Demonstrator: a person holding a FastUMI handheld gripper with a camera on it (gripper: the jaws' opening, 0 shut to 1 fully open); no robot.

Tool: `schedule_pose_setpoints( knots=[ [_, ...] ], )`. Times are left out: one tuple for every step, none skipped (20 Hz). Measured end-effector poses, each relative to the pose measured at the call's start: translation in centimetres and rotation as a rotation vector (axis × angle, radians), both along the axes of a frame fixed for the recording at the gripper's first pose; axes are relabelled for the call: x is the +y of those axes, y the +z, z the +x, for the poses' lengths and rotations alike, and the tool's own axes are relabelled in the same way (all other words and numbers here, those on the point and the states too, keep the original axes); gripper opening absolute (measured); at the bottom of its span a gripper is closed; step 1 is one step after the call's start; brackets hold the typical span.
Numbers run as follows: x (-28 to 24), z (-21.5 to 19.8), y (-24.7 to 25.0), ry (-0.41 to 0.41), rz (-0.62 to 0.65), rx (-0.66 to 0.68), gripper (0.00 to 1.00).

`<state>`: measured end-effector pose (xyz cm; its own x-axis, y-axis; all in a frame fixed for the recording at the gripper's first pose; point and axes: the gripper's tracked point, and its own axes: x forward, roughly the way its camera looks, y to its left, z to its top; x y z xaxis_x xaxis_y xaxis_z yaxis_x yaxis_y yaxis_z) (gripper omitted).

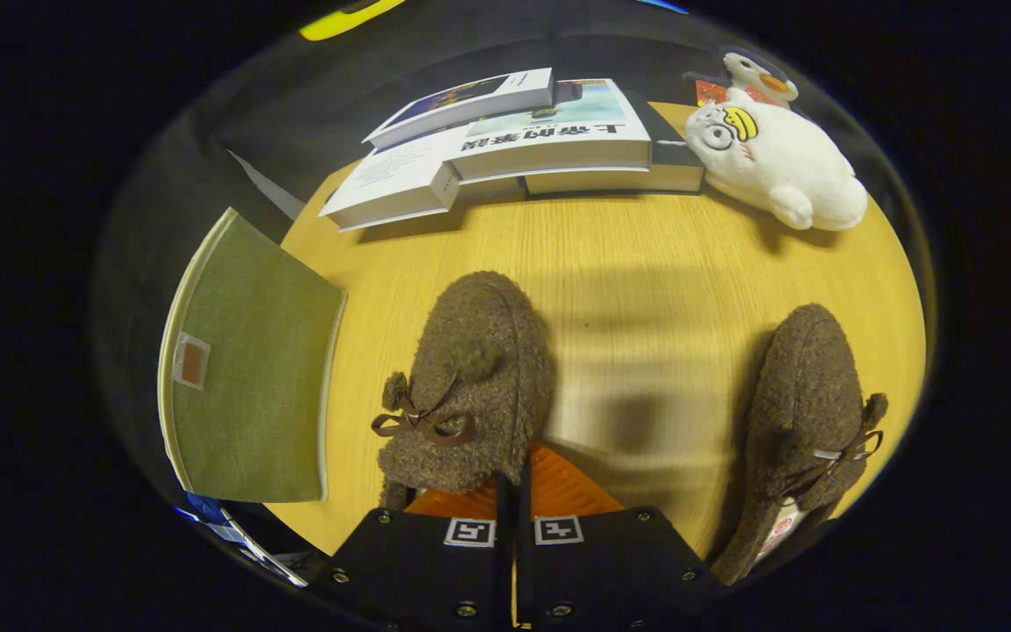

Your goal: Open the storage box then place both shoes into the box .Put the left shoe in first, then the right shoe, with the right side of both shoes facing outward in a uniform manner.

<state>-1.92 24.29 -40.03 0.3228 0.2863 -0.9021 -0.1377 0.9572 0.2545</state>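
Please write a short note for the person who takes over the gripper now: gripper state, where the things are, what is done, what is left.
Hand-held gripper: fingers pressed together, shut on the heel edge of the near shoe.
Other shoe lies on the table, off to the right of the fingers.
Green lid lies flat to the left of the near shoe; I cannot tell whether the box is open.
Left: place both shoes in the box.

Two brown woolly shoes, bow-laced — one held up just ahead of the fingers (toe pointing away), the other flat on the wooden table, apart. Green fabric box lid alongside.
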Motion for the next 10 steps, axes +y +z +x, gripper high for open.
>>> schedule_pose_setpoints(
  knots=[
    [0.2, 0.0, 0.4, -0.002, 0.01, -0.003, 0.02],
    [0.3, -0.1, 0.7, -0.009, 0.02, 0.0, 0.02],
    [0.2, -0.2, 1.2, -0.017, 0.025, 0.01, 0.02],
    [0.3, -0.2, 1.9, -0.028, 0.036, 0.018, 0.02],
    [0.5, -0.2, 2.8, -0.037, 0.054, 0.022, 0.02],
    [0.7, 0.0, 3.9, -0.041, 0.075, 0.02, 0.02],
    [0.9, 0.2, 5.1, -0.045, 0.091, 0.013, 0.02],
    [1.0, 0.3, 6.2, -0.048, 0.101, 0.005, 0.02],
    [1.1, 0.5, 7.3, -0.052, 0.105, -0.005, 0.02],
    [1.3, 0.8, 8.5, -0.052, 0.108, -0.017, 0.02]
  ],
)
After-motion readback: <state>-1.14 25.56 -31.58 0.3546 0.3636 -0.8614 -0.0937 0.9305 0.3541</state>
